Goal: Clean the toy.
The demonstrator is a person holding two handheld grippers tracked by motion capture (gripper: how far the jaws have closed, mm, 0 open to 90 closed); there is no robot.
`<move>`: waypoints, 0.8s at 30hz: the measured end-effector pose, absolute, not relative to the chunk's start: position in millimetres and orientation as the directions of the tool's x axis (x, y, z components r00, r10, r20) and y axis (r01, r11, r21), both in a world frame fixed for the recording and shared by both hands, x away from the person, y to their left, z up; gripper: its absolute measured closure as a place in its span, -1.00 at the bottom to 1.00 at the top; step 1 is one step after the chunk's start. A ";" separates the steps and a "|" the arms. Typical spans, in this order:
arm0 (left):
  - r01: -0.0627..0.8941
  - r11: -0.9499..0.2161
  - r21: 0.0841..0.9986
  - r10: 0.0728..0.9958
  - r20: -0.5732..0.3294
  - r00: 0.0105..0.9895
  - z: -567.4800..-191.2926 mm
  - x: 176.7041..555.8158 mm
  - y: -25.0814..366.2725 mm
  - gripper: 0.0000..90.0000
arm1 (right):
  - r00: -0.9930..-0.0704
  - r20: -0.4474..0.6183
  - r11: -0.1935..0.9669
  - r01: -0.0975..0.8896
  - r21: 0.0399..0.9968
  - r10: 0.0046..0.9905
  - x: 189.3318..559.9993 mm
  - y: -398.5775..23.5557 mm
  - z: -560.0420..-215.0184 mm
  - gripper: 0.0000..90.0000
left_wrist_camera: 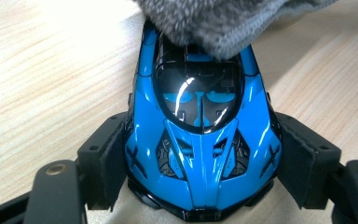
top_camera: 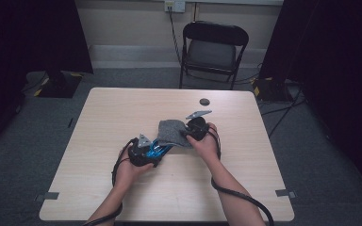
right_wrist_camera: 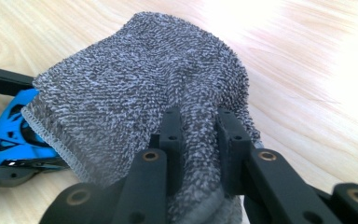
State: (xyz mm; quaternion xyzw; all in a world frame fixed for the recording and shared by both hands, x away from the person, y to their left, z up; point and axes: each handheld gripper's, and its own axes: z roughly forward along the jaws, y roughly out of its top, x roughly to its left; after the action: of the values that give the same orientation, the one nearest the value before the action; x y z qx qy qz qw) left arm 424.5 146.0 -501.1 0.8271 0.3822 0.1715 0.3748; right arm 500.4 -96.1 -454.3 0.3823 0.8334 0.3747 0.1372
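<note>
The glossy, slippery blue toy car (left_wrist_camera: 200, 140) sits clamped by its flanks in the left tongs (left_wrist_camera: 200, 163), while the right tongs (right_wrist_camera: 199, 140), shut on the soft grey cloth (right_wrist_camera: 140, 93), drape it over the car's far end.

Bare bench (top_camera: 122, 108) open to the left, front and right edges, small dark disc (top_camera: 204, 101) the lone obstacle toward the far side, centre crowded — grey cloth (top_camera: 173, 132) draped over blue toy car (top_camera: 156, 150), chair (top_camera: 212, 49) beyond the far edge.
</note>
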 end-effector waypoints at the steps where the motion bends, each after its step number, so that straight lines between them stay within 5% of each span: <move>1: 0.504 -0.427 0.751 0.761 -0.003 0.649 -501.1 424.5 146.0 -0.42 | -0.667 0.060 0.424 0.537 0.729 0.743 500.8 -97.3 -454.5 0.67; 24: 0.504 -0.427 0.751 0.761 -0.003 0.649 -501.1 424.5 146.0 -0.42 | -0.604 0.045 0.397 0.576 0.714 0.796 508.1 -131.4 -465.0 0.67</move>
State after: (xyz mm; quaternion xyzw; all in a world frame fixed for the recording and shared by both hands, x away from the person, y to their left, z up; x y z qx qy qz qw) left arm 424.5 146.0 -501.1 0.8271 0.3823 0.1714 0.3747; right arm 508.1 -131.4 -465.0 0.4177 0.8214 0.3567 0.1539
